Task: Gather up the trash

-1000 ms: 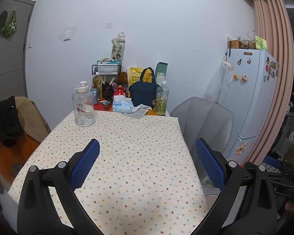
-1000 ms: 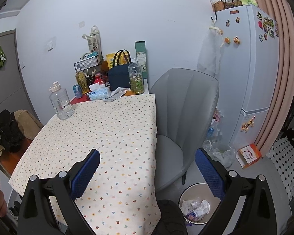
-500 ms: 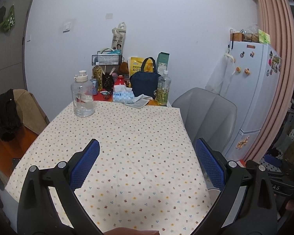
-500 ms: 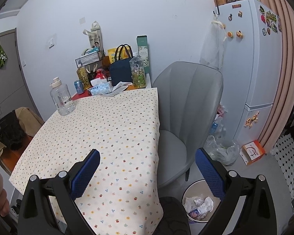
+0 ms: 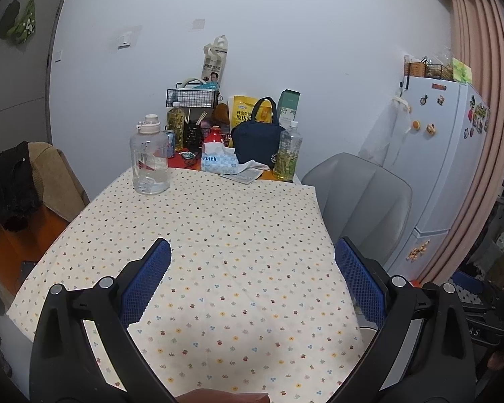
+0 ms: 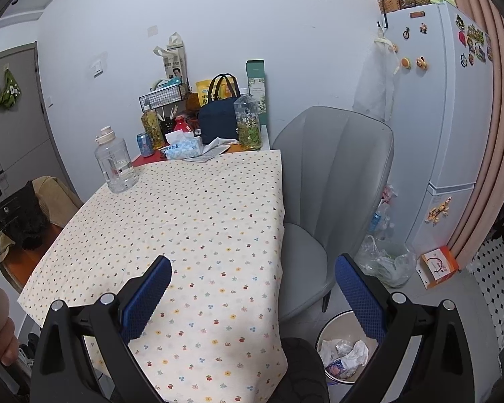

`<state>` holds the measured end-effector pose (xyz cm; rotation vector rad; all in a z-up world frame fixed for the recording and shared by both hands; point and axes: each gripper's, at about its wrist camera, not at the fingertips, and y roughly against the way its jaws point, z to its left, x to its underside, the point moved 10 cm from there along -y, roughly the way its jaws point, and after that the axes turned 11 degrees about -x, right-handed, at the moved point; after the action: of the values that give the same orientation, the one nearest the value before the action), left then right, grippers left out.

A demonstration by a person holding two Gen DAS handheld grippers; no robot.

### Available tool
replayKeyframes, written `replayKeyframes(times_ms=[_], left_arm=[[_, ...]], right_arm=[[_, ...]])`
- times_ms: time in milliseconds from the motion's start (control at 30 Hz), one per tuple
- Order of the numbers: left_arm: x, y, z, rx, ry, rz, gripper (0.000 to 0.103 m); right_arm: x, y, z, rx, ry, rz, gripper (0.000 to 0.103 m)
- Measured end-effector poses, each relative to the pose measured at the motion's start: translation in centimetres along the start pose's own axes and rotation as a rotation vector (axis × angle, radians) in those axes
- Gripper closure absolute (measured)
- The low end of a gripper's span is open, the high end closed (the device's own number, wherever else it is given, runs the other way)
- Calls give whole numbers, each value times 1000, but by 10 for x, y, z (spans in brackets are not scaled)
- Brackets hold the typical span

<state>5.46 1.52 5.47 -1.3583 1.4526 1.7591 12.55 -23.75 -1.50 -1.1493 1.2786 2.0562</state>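
A white trash bin [image 6: 342, 352] holding crumpled paper and wrappers stands on the floor by the table's near right corner, below my right gripper [image 6: 252, 268]. That gripper is open with nothing between its blue pads, hovering over the table's right edge. My left gripper [image 5: 252, 252] is open too and empty, above the dotted tablecloth [image 5: 218, 235]. At the far end sit a tissue pack [image 5: 218, 163], a white crumpled paper [image 5: 252, 168], a blue can [image 6: 145, 144] and a tea bottle [image 5: 287, 156].
A large clear water jug [image 5: 149, 158] stands on the table's left. A grey chair [image 6: 336, 184] is pushed in on the right, with a fridge [image 6: 436, 117], plastic bags [image 6: 383, 262] and an orange box [image 6: 438, 267] beyond. A chair with clothes [image 5: 23, 181] is left.
Both grippers have drifted slightly, with the views tilting a little; the left view shows more of the table's near edge. Both stay open and empty.
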Motion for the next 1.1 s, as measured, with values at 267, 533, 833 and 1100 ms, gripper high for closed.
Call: replayKeyframes(times_ms=[267, 533, 833, 1100], left_arm=[[3, -3, 2, -2, 2, 9, 6], [3, -3, 3, -4, 0, 10, 6], [-1, -2, 1, -3, -7, 5, 6], [-3, -1, 1, -3, -6, 3, 6]], right_arm=[[1, -1, 1, -3, 0, 7, 8], [2, -4, 3, -5, -1, 12, 8], [2, -4, 3, -6, -1, 12, 8], [1, -6, 6, -11, 7, 17, 8]])
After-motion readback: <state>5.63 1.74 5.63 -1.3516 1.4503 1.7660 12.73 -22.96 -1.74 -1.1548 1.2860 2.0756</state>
